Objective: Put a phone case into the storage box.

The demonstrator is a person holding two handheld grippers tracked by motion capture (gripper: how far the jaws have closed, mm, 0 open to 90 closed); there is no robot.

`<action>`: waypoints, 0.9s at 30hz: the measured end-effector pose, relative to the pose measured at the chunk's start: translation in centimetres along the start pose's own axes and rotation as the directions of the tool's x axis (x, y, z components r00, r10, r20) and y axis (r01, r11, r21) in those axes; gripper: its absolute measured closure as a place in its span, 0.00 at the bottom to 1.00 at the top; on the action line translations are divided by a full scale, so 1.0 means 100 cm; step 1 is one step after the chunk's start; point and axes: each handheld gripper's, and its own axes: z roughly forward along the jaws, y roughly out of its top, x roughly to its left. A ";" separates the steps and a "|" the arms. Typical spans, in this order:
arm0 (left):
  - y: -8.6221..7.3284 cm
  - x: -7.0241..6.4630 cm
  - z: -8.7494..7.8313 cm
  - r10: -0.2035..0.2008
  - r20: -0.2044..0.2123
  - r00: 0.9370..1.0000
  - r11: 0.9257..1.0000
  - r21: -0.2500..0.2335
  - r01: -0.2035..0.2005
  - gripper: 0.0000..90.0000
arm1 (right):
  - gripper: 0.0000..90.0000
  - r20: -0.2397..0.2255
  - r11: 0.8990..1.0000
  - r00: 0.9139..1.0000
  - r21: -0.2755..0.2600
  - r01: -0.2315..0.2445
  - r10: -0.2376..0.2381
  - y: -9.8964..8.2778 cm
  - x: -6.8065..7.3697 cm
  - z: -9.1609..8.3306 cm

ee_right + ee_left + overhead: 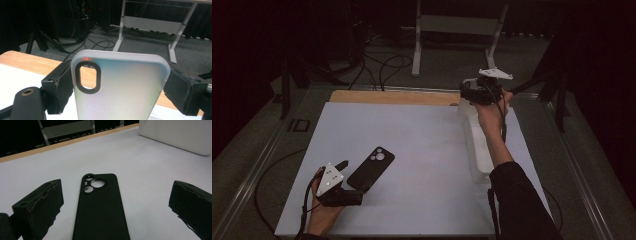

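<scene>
**Two phone cases, one in each tool's reach**

One frosted translucent phone case (pixel 120 87) is standing upright between the jaws of the right tool (pixel 474 95), which is gripping it by its two long edges; the jaws are standing wide because the case is wide. Its single oval camera cutout is sitting at the upper left in the right gripper view. In the high view this tool is hanging over the far right corner of the bench (pixel 422 135), above the far end of one long white box (pixel 477 150) lying along the bench's right side.

One black phone case (pixel 100 207) is lying flat on the bench near the front left, back side up, its camera cutouts pointing away from the person. The left tool (pixel 346 167) is resting just beside the case's near end, its jaws spread wide on either side of the case without touching it, holding nothing.

Beyond the bench, one metal frame (pixel 457 30) and several loose cables (pixel 382 65) are lying on the dark floor.
</scene>
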 end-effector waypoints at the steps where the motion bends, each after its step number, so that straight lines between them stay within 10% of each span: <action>1: 0.000 0.000 0.000 0.003 0.000 1.000 1.000 0.003 -0.003 0.00 | 0.18 0.004 1.000 1.000 -0.001 -0.004 0.004 0.000 -0.002 0.000; 27: 0.000 0.000 0.001 -0.002 0.002 1.000 1.000 0.001 0.002 0.00 | 0.18 0.122 0.998 0.992 0.039 -0.046 0.041 -0.011 -0.042 0.004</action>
